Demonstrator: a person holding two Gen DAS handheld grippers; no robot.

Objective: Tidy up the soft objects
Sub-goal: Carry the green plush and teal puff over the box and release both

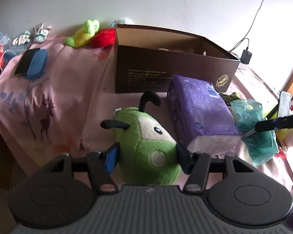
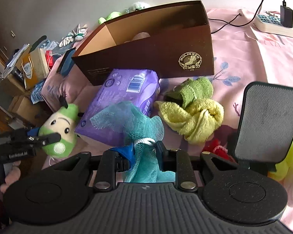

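Observation:
My left gripper [image 1: 145,157] is shut on a green plush toy [image 1: 148,148] with black antennae, held just above the pink bedsheet; it also shows in the right wrist view [image 2: 59,130]. My right gripper [image 2: 143,156] is shut on a teal mesh bath pouf [image 2: 134,124], also visible in the left wrist view [image 1: 253,124]. An open brown cardboard box [image 1: 166,66] stands behind, with something pale inside [image 2: 140,36]. A purple tissue pack [image 2: 123,101] lies in front of the box.
Green and yellow towels [image 2: 193,109] lie right of the pack. A green-yellow plush [image 1: 82,35] and a red one [image 1: 104,38] sit far back left. A power strip with charger [image 2: 273,23] lies at far right. Clutter and boxes [image 2: 29,66] stand beside the bed.

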